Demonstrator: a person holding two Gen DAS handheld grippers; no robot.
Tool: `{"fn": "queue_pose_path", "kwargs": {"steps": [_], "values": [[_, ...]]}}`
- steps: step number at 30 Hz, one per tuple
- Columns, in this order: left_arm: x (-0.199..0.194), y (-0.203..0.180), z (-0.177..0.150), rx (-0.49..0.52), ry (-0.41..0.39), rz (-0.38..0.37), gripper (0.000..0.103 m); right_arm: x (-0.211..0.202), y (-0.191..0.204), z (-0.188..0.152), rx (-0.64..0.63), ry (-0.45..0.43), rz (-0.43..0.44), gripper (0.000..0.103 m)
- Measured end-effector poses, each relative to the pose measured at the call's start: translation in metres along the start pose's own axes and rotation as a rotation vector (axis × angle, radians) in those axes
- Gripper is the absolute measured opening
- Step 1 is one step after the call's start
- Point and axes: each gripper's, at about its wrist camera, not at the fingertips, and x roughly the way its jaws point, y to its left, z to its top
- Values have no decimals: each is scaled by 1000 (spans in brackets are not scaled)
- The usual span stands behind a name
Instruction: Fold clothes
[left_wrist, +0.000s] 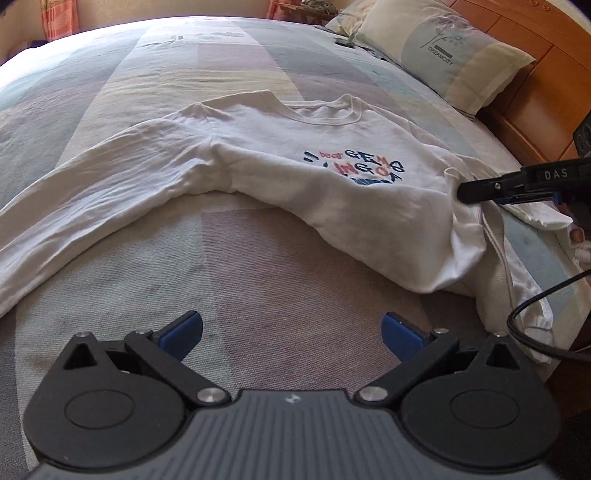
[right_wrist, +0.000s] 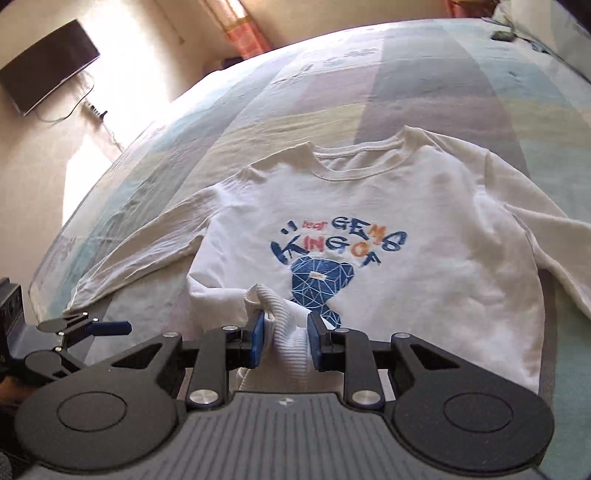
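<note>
A white long-sleeved sweatshirt (right_wrist: 388, 206) with a blue and orange bear print lies face up on the bed; it also shows in the left wrist view (left_wrist: 258, 147). My right gripper (right_wrist: 285, 334) is shut on its ribbed hem (right_wrist: 288, 347), bunched between the blue pads and lifted over the print. The right gripper also shows at the right edge of the left wrist view (left_wrist: 476, 192), at the hem. My left gripper (left_wrist: 291, 332) is open and empty above bare bedspread, short of the sweatshirt. It shows at the lower left of the right wrist view (right_wrist: 110, 326).
The striped pastel bedspread (left_wrist: 166, 81) covers the bed. A pillow (left_wrist: 443, 48) lies against the wooden headboard (left_wrist: 535, 92) at the right. A black cable (left_wrist: 535, 317) hangs at the bed's right edge. A dark TV (right_wrist: 48, 66) hangs on the far wall.
</note>
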Motion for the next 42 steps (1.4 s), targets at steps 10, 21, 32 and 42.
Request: {"fn": "queue_pose_path", "kwargs": {"steps": [10, 21, 32, 42], "values": [[18, -38, -1, 48, 54, 1, 102, -24, -29, -8, -36, -60, -142, 47], [12, -51, -14, -50, 80, 130, 102, -11, 68, -37, -947, 54, -5, 56], [-26, -33, -47, -221, 40, 228, 102, 32, 87, -67, -1278, 218, -61, 8], [-33, 14, -60, -198, -10, 151, 102, 33, 96, -52, -1112, 267, -207, 14]]}}
